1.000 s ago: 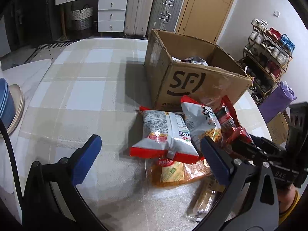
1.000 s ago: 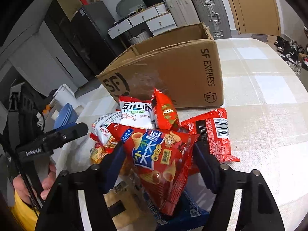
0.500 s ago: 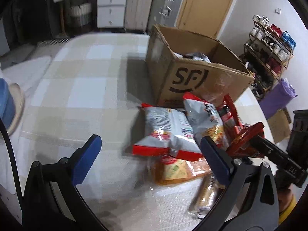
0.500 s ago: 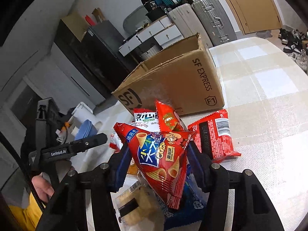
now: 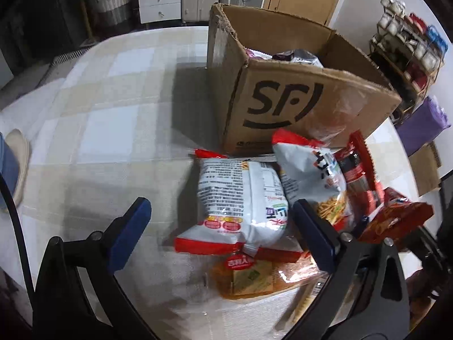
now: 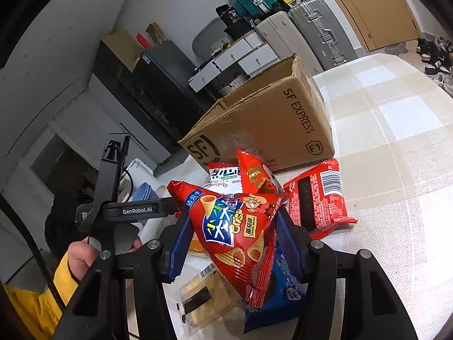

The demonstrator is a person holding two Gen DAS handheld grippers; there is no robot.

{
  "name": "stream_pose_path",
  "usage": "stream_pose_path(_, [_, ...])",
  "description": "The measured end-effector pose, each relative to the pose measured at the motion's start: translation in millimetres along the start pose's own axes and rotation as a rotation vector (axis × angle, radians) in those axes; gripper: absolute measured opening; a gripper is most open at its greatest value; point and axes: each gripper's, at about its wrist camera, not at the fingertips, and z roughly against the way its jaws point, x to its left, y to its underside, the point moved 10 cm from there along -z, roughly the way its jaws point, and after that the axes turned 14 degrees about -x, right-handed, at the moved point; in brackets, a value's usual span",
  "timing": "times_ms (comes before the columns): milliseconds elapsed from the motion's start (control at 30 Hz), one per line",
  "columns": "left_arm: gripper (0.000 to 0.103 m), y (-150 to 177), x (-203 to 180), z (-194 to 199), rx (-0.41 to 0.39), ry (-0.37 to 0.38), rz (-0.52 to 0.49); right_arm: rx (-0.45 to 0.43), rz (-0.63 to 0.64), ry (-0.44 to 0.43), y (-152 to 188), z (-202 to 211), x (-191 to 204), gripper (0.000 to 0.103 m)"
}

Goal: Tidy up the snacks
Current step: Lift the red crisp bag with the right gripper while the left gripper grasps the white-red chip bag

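Note:
My right gripper [image 6: 232, 226] is shut on a red cone-crisp bag [image 6: 235, 226], held above the snack pile; the same bag [image 5: 396, 218] shows at the right of the left wrist view. An open cardboard SF box [image 5: 283, 104] [image 6: 269, 130] stands behind the pile with some packets inside. My left gripper [image 5: 219, 209] is open and points down over a white bag with red edges [image 5: 240, 198], without touching it. Beside that bag lie a second white bag [image 5: 311, 175] and an orange cracker pack [image 5: 254, 277].
A red barcode pack [image 6: 317, 198], a blue pack [image 6: 283, 291] and a clear cracker packet [image 6: 203, 294] lie on the checked tablecloth [image 5: 107, 130]. Blue bowls [image 6: 141, 195] sit at the table's left. A hand in a yellow sleeve [image 6: 76, 257] holds the left gripper. Suitcases and drawers stand behind.
The right gripper has closed tighter on the red crisp bag and tilted upward with it. The left gripper has moved in and tipped down toward the white bag.

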Motion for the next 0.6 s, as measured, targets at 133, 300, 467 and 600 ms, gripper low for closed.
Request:
stream_pose_path(133, [0.08, 8, 0, -8, 0.032, -0.006, -0.019, 0.006, -0.028, -0.004, 2, 0, -6, 0.058])
stream_pose_path(300, [0.074, 12, -3, -7, 0.046, 0.019, 0.004, -0.003, -0.04, -0.013, 1, 1, -8, 0.058])
stream_pose_path(467, [0.049, 10, -3, 3, 0.017, 0.016, -0.027, -0.009, -0.046, 0.002, 0, 5, -7, 0.058])
stream_pose_path(600, [0.042, 13, 0, 13, 0.006, 0.02, -0.015, -0.028, -0.044, -0.003, -5, 16, 4, 0.058])
